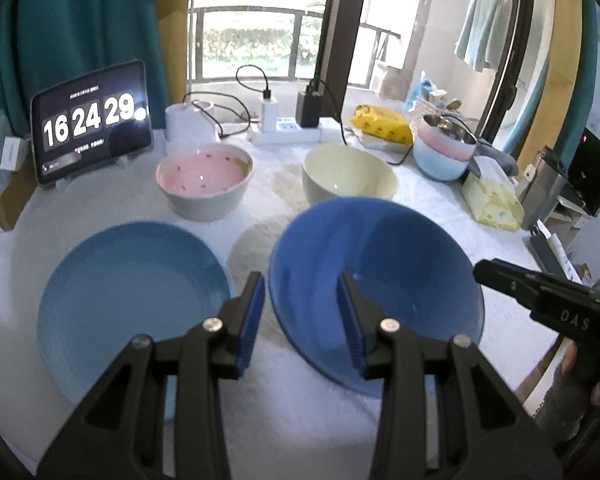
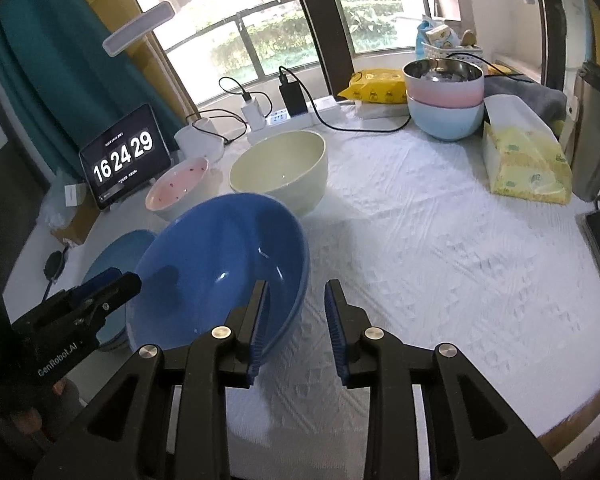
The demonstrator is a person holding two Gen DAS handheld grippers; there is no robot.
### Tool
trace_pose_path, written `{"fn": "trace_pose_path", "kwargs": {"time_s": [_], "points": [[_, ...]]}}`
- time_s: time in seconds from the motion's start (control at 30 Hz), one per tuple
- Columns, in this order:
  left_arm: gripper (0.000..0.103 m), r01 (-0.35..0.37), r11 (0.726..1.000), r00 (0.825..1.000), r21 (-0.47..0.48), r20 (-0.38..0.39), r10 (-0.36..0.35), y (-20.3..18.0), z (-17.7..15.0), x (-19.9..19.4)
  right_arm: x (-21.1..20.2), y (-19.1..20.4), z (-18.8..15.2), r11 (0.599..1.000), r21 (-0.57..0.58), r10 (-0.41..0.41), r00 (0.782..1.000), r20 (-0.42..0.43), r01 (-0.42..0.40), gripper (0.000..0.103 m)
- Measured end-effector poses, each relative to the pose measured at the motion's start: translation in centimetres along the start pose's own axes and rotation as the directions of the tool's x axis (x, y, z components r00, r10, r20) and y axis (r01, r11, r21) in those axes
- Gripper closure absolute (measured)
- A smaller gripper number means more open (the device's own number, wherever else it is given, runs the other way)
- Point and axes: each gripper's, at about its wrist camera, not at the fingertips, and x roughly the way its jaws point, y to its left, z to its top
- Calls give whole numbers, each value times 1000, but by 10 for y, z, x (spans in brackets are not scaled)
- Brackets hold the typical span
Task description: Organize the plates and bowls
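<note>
The dark blue bowl point(image 1: 376, 280) is tilting on the white-covered table point(image 2: 440, 240), just beside the light blue plate point(image 1: 132, 300). The left hand-held gripper point(image 1: 302, 292) is straddling the bowl's near rim, one pad inside, one outside; whether they press on it I cannot tell. The right hand-held gripper point(image 2: 296, 300) is standing parted around the opposite rim, its pads not pinching it. Behind are sitting a pink bowl point(image 1: 204, 184) and a pale yellow bowl point(image 1: 348, 176).

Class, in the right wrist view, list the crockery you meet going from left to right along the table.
Blue plate → pink bowl → dark blue bowl → cream bowl → stacked pink and pale blue bowls.
</note>
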Motion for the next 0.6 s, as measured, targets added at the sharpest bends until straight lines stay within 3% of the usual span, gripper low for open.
{"fn": "trace_pose_path", "kwargs": {"time_s": [0.6], "points": [[57,-24,996,999,81,26,22,-3,58,36,14,-12,50,999,-31,-13,998,63,15,73]]}}
